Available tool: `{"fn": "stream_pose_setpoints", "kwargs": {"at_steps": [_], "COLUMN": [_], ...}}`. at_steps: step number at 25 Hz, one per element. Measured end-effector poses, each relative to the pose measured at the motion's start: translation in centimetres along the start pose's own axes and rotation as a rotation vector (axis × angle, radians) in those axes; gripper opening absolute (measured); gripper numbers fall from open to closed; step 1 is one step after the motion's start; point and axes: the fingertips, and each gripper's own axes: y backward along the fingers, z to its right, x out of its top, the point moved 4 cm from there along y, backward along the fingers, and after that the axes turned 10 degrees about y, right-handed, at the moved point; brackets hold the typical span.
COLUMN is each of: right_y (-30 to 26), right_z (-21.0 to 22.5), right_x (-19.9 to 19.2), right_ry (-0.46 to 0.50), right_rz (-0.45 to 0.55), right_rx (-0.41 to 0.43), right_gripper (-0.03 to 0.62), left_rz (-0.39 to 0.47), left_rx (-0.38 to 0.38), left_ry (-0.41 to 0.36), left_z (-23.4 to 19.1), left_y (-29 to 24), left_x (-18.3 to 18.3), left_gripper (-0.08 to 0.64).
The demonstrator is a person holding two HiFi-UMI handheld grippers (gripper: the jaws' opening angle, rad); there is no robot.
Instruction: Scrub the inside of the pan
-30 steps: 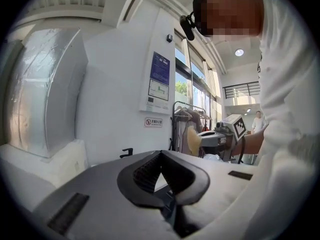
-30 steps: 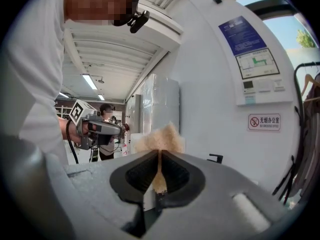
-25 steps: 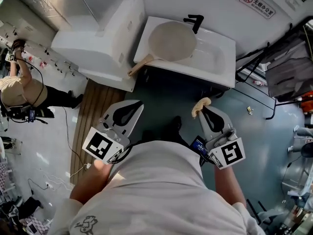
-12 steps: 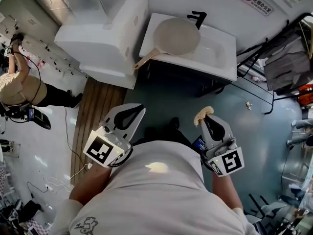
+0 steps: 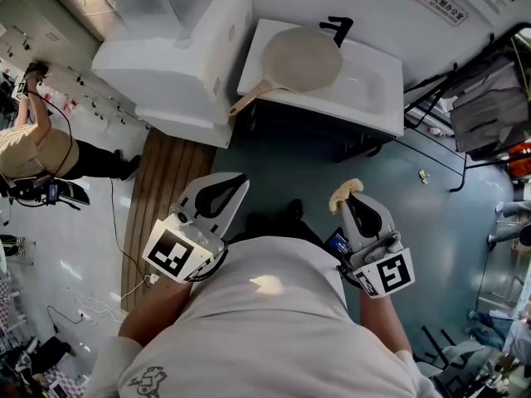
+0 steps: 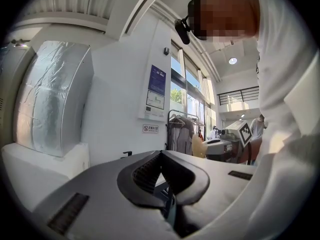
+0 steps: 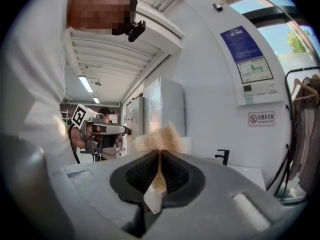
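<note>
A beige pan (image 5: 300, 58) with a wooden handle (image 5: 247, 102) lies in the white sink (image 5: 373, 98) at the top of the head view, handle sticking out over the front left rim. Both grippers are held close to the person's body, well short of the sink. My left gripper (image 5: 236, 178) (image 6: 161, 153) is shut with nothing between its jaws. My right gripper (image 5: 342, 191) (image 7: 158, 151) is shut on a tan sponge (image 5: 344, 191) (image 7: 157, 137), which sticks out past the fingertips.
A black tap (image 5: 338, 26) (image 7: 222, 157) stands at the sink's back edge. A white box-shaped unit (image 5: 178, 60) sits left of the sink. Wooden decking (image 5: 162, 181) runs beside it. A clothes rack (image 5: 481, 98) is at the right, and another person (image 5: 33, 152) stands far left.
Both grippers have shifted slightly with the person toward the sink; the sink and pan sit a little further right in the head view. Their jaws stay shut, the sponge still held.
</note>
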Motion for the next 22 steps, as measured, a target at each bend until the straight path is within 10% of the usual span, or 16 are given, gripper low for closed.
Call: {"fn": "stream_pose_setpoints", "kwargs": {"at_steps": [22], "right_y": [-0.1], "right_z": [-1.2], "right_x": [0.3], "right_ry": [0.01], "right_rz": [-0.007], "right_rx": [-0.003], "right_gripper": [0.02], "left_rz": [-0.01], "left_rx": [-0.014], "left_ry": [0.006], "left_z": [0.0], "left_y": [0.8], "left_x": [-0.5], "left_gripper": [-0.002]}}
